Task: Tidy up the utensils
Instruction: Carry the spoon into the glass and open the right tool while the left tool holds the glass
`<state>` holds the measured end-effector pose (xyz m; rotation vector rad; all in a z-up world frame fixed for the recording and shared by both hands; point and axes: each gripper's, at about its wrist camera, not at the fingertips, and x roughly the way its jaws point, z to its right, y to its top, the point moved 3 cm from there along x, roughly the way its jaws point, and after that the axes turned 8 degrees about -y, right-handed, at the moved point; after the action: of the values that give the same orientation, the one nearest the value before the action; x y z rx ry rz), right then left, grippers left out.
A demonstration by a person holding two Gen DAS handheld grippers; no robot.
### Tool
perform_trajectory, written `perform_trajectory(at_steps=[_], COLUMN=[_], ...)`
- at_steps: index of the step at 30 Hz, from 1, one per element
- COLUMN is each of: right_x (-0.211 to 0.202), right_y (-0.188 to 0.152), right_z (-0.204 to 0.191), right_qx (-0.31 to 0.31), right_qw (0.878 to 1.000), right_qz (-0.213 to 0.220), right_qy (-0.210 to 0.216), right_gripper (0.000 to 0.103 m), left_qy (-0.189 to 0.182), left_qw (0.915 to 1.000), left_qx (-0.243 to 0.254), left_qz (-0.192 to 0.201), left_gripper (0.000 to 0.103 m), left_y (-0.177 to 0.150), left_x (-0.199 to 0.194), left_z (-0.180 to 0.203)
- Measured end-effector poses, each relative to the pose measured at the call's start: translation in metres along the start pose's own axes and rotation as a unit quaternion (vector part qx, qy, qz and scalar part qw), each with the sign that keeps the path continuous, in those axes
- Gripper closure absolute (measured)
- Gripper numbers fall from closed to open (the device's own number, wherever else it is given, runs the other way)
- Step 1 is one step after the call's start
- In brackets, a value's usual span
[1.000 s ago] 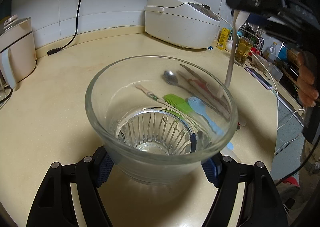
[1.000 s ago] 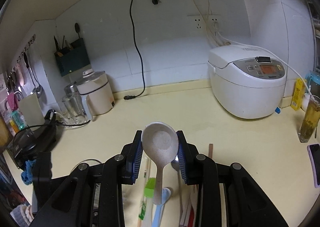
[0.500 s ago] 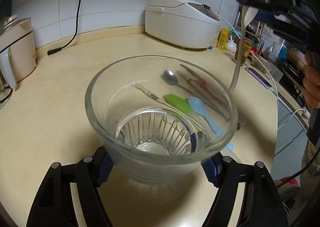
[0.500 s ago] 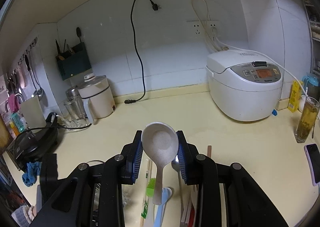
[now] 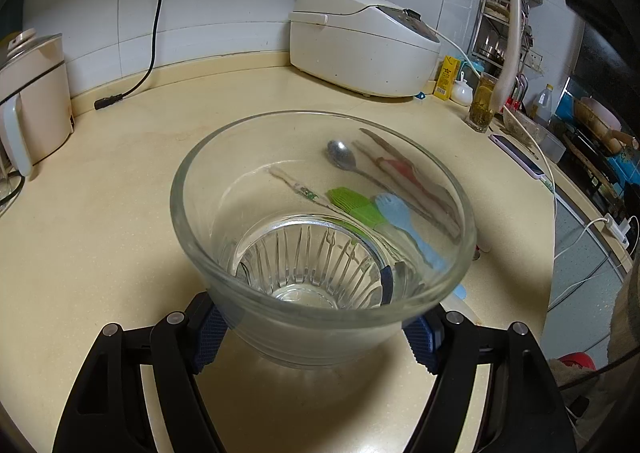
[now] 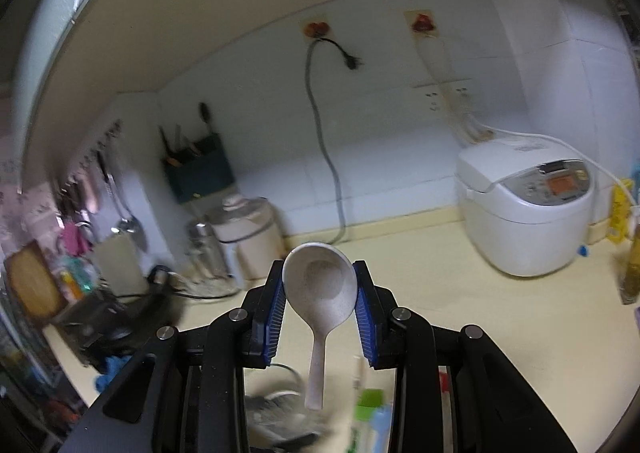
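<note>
My left gripper (image 5: pixel 320 329) is shut on a clear glass bowl (image 5: pixel 320 253) that rests on the beige counter (image 5: pixel 100 237). Seen through the glass, a metal spoon (image 5: pixel 342 155), a green brush (image 5: pixel 354 205), a blue spork (image 5: pixel 404 217) and chopsticks (image 5: pixel 404 173) lie on the counter behind it. My right gripper (image 6: pixel 319 295) is shut on the head of a beige rice spoon (image 6: pixel 318 293), handle hanging down. In the left wrist view the rice spoon (image 5: pixel 510 53) hangs high at upper right, above and behind the bowl.
A white rice cooker (image 5: pixel 360 41) stands at the back, a kettle (image 5: pixel 28 101) at the left. A glass of tea (image 5: pixel 482 109), a yellow carton (image 5: pixel 447 77) and a phone (image 5: pixel 516 155) sit at the right. A black cord (image 5: pixel 152 33) hangs down the wall.
My right gripper has lifted the rice spoon higher above the counter, and its view now tilts up and blurs. The left gripper and the bowl have not moved.
</note>
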<state>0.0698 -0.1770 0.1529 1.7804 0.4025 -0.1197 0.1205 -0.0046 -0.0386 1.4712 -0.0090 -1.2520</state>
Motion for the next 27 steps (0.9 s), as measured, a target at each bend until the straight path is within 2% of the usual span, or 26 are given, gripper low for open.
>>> perform_trajectory(at_steps=[5,10,20,27], right_x=[0.018,0.033,0.071,0.082], right_y=[0.007,-0.011,-0.047,-0.068], right_z=[-0.028,-0.049,-0.054,-0.058], right_qx=[-0.003,-0.050,-0.070,-0.083], right_qw=[0.997,0.996,0.989,0.982], right_qz=[-0.034,-0.056,-0.122,-0.162], right_qy=[0.072,0.054,0.048,0.048], right_gripper=[0.070,0.070,0.070,0.070], left_qy=[0.000,-0.001,-0.001,-0.001], left_qw=[1.0000,1.0000,1.0000,1.0000], left_qx=[0.000,-0.001,-0.001,-0.001], left_qz=[0.000,0.000,0.000,0.000], left_gripper=[0.025,0.025,0.025,0.025], left_y=[0.000,0.000,0.000,0.000], left_x=[0.000,-0.001,0.000,0.000], left_z=[0.000,-0.001,0.000,0.000])
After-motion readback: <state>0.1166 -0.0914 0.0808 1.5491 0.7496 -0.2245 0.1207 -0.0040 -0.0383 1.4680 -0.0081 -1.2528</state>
